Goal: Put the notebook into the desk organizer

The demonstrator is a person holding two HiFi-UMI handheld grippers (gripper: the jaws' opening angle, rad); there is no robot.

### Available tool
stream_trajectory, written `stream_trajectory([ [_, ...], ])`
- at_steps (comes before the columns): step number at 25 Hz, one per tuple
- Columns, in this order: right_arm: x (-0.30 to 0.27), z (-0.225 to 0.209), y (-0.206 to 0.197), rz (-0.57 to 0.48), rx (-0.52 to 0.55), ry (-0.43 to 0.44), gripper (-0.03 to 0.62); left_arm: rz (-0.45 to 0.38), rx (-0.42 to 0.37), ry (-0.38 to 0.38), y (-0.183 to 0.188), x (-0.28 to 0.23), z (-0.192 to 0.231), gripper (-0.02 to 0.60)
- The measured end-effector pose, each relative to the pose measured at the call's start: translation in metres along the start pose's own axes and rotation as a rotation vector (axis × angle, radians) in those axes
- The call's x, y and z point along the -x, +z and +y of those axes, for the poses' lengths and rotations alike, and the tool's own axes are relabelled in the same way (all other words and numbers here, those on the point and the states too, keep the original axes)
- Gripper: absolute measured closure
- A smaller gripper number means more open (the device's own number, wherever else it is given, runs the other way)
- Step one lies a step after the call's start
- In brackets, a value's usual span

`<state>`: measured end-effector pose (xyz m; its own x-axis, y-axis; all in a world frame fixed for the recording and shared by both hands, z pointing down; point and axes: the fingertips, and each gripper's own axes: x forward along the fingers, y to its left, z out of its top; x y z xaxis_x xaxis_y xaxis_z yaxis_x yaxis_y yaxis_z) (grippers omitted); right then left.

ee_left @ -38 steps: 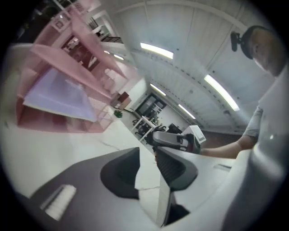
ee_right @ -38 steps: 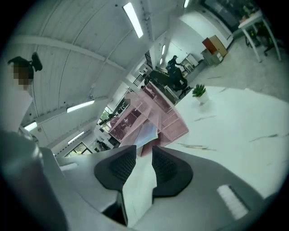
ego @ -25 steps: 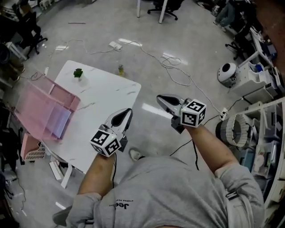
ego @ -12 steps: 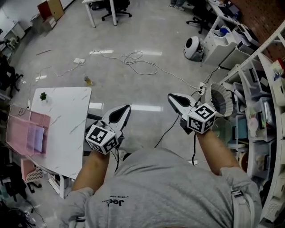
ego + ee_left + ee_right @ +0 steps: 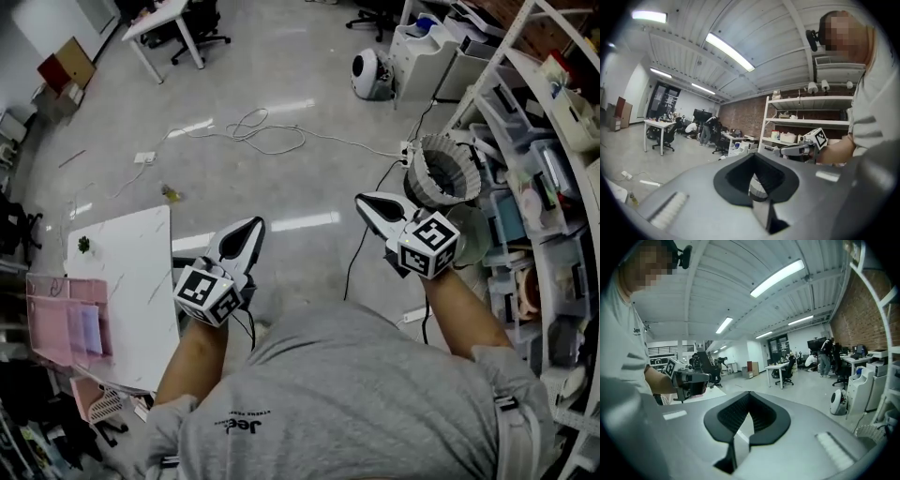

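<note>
Left gripper (image 5: 249, 228), right gripper (image 5: 367, 201) jaws together, empty; organizer (image 5: 61, 319), table (image 5: 141, 262) at left; cable (image 5: 265, 133) ahead.

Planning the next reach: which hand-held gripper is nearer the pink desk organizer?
Left. The left hand-held gripper is just past the table's edge, right of the pink desk organizer; the right hand-held gripper is farther right.

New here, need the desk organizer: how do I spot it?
Find the white table left of the person. Along its left edge sits the desk organizer, a broad pink tray; the table's only other item is a tiny green plant.
</note>
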<state>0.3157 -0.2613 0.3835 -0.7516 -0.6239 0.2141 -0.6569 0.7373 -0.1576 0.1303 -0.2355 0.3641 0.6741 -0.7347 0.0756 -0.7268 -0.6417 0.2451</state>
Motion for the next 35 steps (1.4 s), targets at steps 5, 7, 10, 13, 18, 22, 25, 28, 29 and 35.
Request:
stream_trajectory([
  [5, 0.001, 0.009, -0.008, -0.049, -0.029, -0.094, 0.592, 0.036, -0.038, -0.001, -0.003, 0.021, 0.025, 0.523],
  [7, -0.004, 0.014, -0.011, -0.049, -0.036, -0.104, 0.592, 0.034, -0.055, 0.014, 0.001, 0.030, 0.035, 0.523],
  [10, -0.014, 0.027, -0.007, -0.041, -0.040, -0.094, 0.592, 0.009, -0.038, 0.030, 0.007, 0.045, 0.043, 0.523],
  [13, -0.024, 0.033, -0.002, -0.032, -0.025, -0.073, 0.592, 0.005, -0.049, 0.054, 0.005, 0.057, 0.049, 0.523],
  [18, -0.029, 0.038, 0.003, -0.021, 0.000, -0.049, 0.592, 0.000, -0.039, 0.064, -0.006, 0.061, 0.052, 0.523],
  [22, -0.027, 0.040, 0.003, -0.016, 0.008, -0.042, 0.592, -0.009, -0.053, 0.052, -0.006, 0.061, 0.046, 0.523],
  [25, -0.026, 0.043, 0.004, -0.012, 0.022, -0.039, 0.592, -0.018, -0.066, 0.033, -0.008, 0.061, 0.044, 0.523],
  [28, -0.024, 0.044, 0.005, -0.011, 0.027, -0.042, 0.592, -0.019, -0.068, 0.030, -0.008, 0.063, 0.041, 0.523],
  [29, -0.023, 0.044, 0.005, -0.011, 0.029, -0.043, 0.592, -0.017, -0.067, 0.032, -0.008, 0.063, 0.040, 0.523],
  [35, -0.019, 0.048, 0.004, -0.008, 0.030, -0.034, 0.592, -0.021, -0.065, 0.031, -0.007, 0.068, 0.034, 0.523],
])
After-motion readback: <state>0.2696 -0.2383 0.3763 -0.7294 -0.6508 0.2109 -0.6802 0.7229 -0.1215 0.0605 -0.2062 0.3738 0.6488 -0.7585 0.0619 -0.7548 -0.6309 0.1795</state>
